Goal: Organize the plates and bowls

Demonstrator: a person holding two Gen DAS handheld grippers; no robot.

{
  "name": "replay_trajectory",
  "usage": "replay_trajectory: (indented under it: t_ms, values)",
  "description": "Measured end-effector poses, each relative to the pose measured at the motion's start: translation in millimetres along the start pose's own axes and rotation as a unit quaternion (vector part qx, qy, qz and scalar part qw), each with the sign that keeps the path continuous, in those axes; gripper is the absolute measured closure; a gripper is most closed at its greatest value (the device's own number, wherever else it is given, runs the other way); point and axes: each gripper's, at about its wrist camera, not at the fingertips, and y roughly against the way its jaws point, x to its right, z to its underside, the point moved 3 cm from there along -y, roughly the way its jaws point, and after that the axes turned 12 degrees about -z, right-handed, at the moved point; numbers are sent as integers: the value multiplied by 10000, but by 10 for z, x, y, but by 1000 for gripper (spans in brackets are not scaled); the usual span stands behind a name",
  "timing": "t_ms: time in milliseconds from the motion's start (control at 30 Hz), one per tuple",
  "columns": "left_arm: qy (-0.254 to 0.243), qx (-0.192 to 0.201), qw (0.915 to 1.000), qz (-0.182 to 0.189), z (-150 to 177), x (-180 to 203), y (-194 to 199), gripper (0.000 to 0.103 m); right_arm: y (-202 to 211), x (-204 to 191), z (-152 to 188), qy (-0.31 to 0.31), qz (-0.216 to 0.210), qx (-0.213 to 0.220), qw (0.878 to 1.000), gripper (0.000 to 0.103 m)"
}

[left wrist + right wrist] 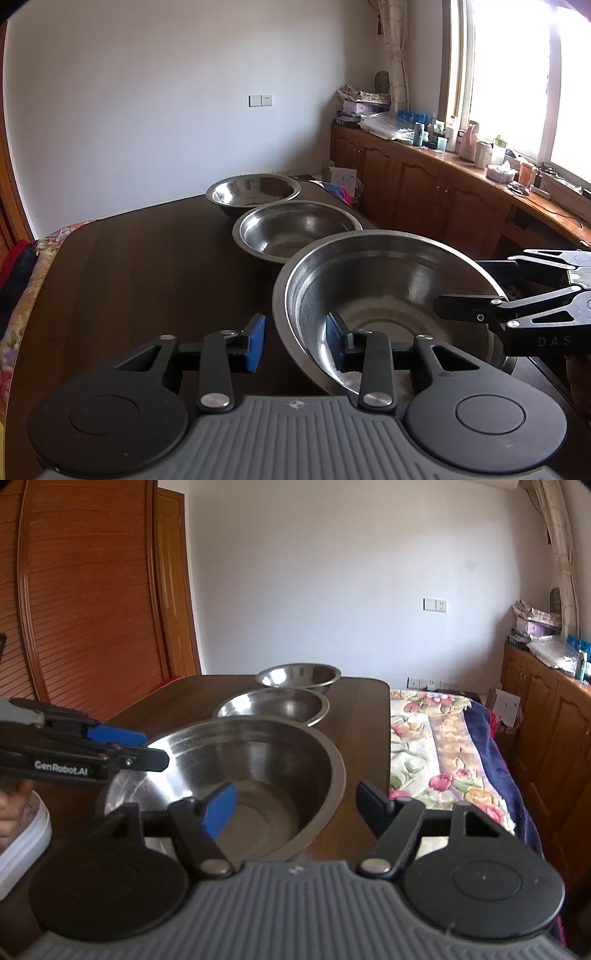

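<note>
Three shiny metal bowls sit in a row on the dark wood table (129, 266). The big bowl (388, 295) is nearest, in the lower right of the left wrist view. The middle bowl (295, 229) is just behind it, and the far bowl (253, 192) is near the table's back edge.

The left gripper (295, 338) has one blue pad (255, 343) outside the big bowl's wall and the other pad inside. The wall stands between them, but a gap shows, so it is partly open and not squeezing yet.

The right gripper (295, 805) does the same on the other side: its blue pad (219, 810) is inside the bowl and its other finger is outside the rim. It also looks partly open and holds nothing firmly.

Two grippers are likely used because the bowl is wide and slippery. It probably goes first because the smaller bowls can nest inside it.
</note>
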Motion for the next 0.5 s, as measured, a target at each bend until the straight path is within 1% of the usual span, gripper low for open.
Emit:
replay_trajectory:
  t_ms: [33,100,133,167,233,333,500]
  values:
    - [-11,-16,10000,6,3,4,-11,39,-6,8,9,-30,-16,-29,10000,38]
    - [-17,-69,10000,44,19,13,-18,45,-11,21,30,-108,-50,-67,9999,43]
    - [-10,-98,9999,94,27,21,-15,45,-18,29,35,-145,-76,-88,9998,48]
    - [-12,-110,9999,79,36,25,-11,45,-24,31,46,-186,-111,-112,9997,51]
    - [2,-123,9999,108,46,28,0,45,-40,34,62,-259,-187,-145,9994,64]
    - [105,-180,9996,181,61,21,25,45,-37,42,72,-315,-159,-134,9993,70]
    - [163,-175,9995,208,78,40,67,45,-17,73,72,-421,-106,-102,9990,75]
